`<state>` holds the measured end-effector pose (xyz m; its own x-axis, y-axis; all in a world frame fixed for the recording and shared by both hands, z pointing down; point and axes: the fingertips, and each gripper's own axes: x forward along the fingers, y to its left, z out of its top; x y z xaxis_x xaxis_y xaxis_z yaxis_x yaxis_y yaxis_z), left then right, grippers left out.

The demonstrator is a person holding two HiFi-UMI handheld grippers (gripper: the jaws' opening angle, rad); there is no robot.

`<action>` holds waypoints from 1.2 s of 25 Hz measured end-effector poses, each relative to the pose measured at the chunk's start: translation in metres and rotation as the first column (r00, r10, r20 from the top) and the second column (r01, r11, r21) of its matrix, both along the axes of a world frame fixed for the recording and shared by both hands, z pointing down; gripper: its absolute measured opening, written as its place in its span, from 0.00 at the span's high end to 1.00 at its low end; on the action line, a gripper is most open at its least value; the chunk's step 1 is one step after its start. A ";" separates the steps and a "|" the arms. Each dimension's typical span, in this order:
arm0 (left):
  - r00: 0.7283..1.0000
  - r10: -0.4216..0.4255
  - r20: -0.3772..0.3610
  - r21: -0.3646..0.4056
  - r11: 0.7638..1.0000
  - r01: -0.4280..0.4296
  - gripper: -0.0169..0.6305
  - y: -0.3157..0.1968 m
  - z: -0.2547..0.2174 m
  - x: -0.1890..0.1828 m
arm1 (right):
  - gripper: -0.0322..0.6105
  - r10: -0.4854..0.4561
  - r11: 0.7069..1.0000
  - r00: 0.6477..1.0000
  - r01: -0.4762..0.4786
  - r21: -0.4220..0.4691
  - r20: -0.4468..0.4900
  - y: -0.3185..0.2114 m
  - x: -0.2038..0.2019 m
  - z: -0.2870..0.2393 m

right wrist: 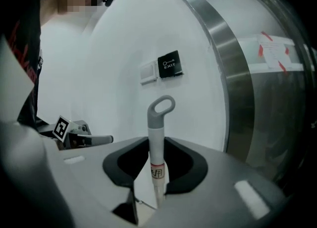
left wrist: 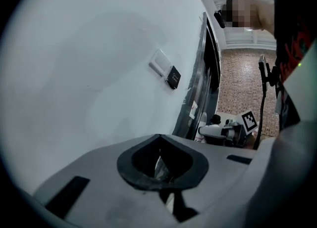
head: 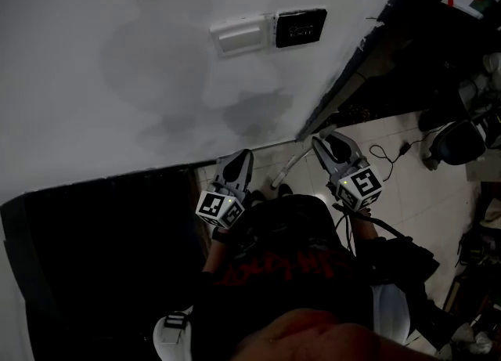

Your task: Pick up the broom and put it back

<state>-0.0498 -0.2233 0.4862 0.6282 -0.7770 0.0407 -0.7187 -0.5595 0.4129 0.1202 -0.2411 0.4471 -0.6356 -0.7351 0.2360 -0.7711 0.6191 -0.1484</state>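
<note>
The broom's white handle point(right wrist: 157, 158) with a grey loop point(right wrist: 162, 107) at its top stands upright between the pads of my right gripper point(right wrist: 156, 145), which is shut on it. From the head view the handle point(head: 286, 167) shows as a pale slanted bar just left of the right gripper point(head: 322, 144), near the foot of the wall; the broom's head is hidden. My left gripper point(head: 242, 157) is held level beside it, apart from the handle. Its jaws point(left wrist: 159, 138) are shut with nothing between them. Each gripper shows in the other's view, the right gripper point(left wrist: 218, 130) and the left gripper point(right wrist: 96, 139).
A white wall stands straight ahead, with a white switch plate point(head: 240, 36) and a black exit button point(head: 300, 27). To the right runs a metal-framed glass door point(right wrist: 233, 73). Cables point(head: 387, 154) and dark clutter lie on the tiled floor at right. A black panel point(head: 94, 250) fills the lower left.
</note>
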 end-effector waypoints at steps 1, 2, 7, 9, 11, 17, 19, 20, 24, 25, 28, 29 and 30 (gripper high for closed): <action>1.000 0.002 0.007 -0.004 1.000 -0.002 0.97 0.001 0.002 0.000 | 0.80 -0.001 1.000 1.000 0.001 -0.022 -0.001 0.000 0.001 0.008; 1.000 0.002 0.013 -0.007 1.000 -0.002 0.97 0.003 0.004 -0.001 | 0.80 -0.004 0.999 1.000 0.004 -0.041 -0.005 -0.001 0.000 0.017; 1.000 -0.020 0.017 -0.049 0.999 0.021 0.97 0.021 0.004 0.002 | 0.80 -0.026 0.991 0.997 0.016 -0.131 -0.068 -0.002 -0.006 0.087; 0.997 -0.038 0.061 -0.042 0.998 0.041 0.97 0.020 0.001 -0.004 | 0.80 0.006 0.991 0.997 -0.016 -0.136 -0.072 -0.023 -0.010 0.123; 0.994 -0.069 0.083 -0.007 0.998 0.069 0.97 0.018 -0.003 -0.008 | 0.80 0.050 0.982 0.994 -0.068 -0.175 -0.102 -0.045 -0.007 0.168; 0.971 -0.212 0.108 -0.093 0.970 0.222 0.97 0.052 0.007 -0.007 | 0.79 -0.030 0.932 0.966 -0.066 -0.356 -0.257 -0.079 -0.007 0.324; 0.959 -0.250 0.134 -0.111 0.958 0.265 0.97 0.063 0.008 -0.016 | 0.79 -0.028 0.926 0.966 -0.071 -0.371 -0.255 -0.104 -0.020 0.332; 0.951 -0.272 0.148 -0.117 0.950 0.290 0.97 0.071 0.007 -0.022 | 0.79 -0.015 0.926 0.970 -0.077 -0.370 -0.241 -0.117 -0.028 0.329; 0.926 -0.304 0.222 -0.131 0.932 0.337 0.97 0.114 0.013 -0.033 | 0.69 0.093 0.950 0.986 -0.128 -0.284 -0.136 -0.134 -0.036 0.292; 0.924 -0.305 0.233 -0.134 0.930 0.341 0.97 0.123 0.018 -0.032 | 0.70 0.112 0.950 0.987 -0.139 -0.279 -0.113 -0.126 -0.029 0.288; 0.922 -0.313 0.228 -0.156 0.923 0.352 0.97 0.149 0.031 -0.031 | 0.95 0.127 0.954 0.989 -0.144 -0.264 -0.081 -0.084 -0.015 0.281; 0.925 -0.312 0.219 -0.156 0.924 0.349 0.97 0.160 0.033 -0.030 | 0.95 0.127 0.954 0.989 -0.142 -0.262 -0.075 -0.064 -0.012 0.278; 0.928 -0.306 0.210 -0.153 0.928 0.341 0.97 0.172 0.033 -0.029 | 0.95 0.128 0.953 0.989 -0.142 -0.267 -0.067 -0.040 -0.009 0.276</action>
